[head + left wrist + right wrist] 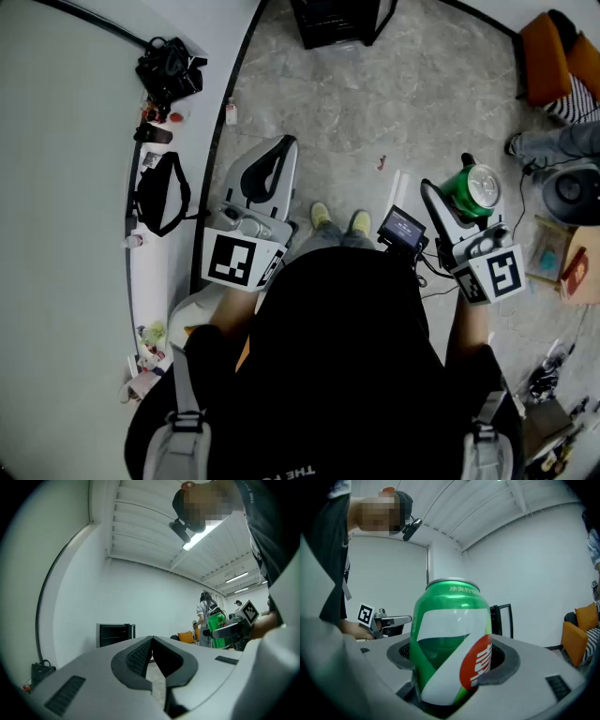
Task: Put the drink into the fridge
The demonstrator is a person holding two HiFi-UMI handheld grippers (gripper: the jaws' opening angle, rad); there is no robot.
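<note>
Jaws of the right gripper (461, 195) stand wide and clamp the green drink can (450, 634) low on its body; the left gripper (151, 641) is closed with nothing between its jaws. Hold the clamp firm and the wrist level while you walk, since the can wall is smooth and round. The black cabinet (337, 21), probably the fridge, stands well apart ahead across the floor (403, 103); reserve the free left gripper for opening it. The can is upright: long axis vertical, silver lid up, base down within the jaws. Maintain that attitude until it rests inside
</note>
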